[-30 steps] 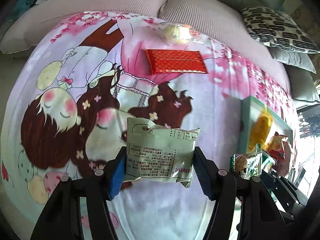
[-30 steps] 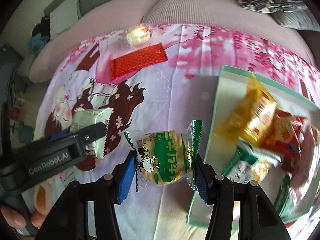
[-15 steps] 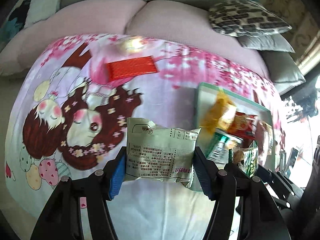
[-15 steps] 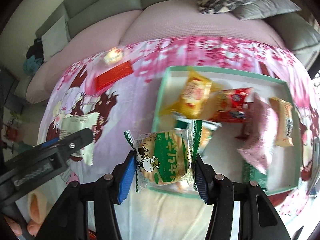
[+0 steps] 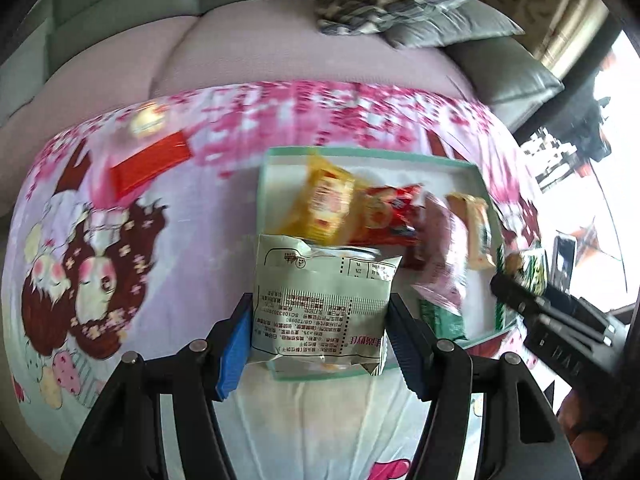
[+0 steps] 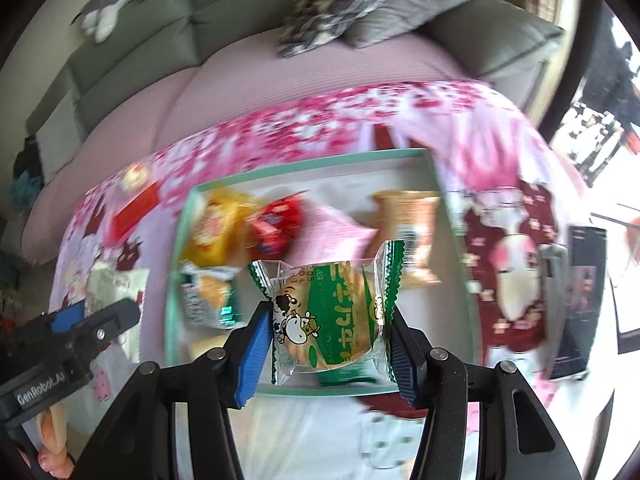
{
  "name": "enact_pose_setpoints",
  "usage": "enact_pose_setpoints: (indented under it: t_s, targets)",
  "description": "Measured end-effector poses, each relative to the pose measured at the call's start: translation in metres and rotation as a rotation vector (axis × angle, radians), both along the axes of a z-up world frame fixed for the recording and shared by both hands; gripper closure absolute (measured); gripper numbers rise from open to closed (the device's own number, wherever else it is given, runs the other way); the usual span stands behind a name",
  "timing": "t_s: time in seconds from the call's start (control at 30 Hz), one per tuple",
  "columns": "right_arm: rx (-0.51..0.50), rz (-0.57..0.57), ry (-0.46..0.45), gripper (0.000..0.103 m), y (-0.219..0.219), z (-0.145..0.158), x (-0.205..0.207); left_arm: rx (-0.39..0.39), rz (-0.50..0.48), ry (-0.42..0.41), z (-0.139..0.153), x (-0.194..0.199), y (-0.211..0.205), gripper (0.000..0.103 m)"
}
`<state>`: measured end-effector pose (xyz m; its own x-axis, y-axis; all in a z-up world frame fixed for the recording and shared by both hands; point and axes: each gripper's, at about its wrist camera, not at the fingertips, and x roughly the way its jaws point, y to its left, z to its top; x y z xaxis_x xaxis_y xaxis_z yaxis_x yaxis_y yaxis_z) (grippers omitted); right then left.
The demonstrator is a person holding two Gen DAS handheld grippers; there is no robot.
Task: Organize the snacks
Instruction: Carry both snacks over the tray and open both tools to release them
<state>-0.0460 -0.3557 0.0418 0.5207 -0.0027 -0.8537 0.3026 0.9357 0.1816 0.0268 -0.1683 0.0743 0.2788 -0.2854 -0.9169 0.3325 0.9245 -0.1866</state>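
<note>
Pale-green printed snack pouch [image 5: 320, 304] sits clamped in our left tongs [image 5: 320, 328] over the near left edge of the shallow mint-rimmed tray [image 5: 476, 168]; our right tongs [image 6: 326, 328] grip the green cow-print biscuit packet [image 6: 328, 316] above the tray's middle. We'd lower both over bare tray floor before releasing.

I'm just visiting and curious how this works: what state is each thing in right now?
Left tongs: shut on the pale packet.
Pale packet: held above the tray's near edge.
Right tongs: shut on the green biscuit pack.
Green biscuit pack: held over the tray.
Tray: holds several snacks.
Red packet: lying on the cloth, outside the tray.
</note>
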Motion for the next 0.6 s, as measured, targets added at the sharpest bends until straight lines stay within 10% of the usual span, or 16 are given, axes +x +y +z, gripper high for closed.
enact_pose_setpoints:
  t_s: [0.6]
  targets:
    - [0.015,-0.078,0.133,0.046,-0.056,-0.058,-0.001,0.069,-0.141,0.079,-0.04,-0.008,-0.07,0.038]
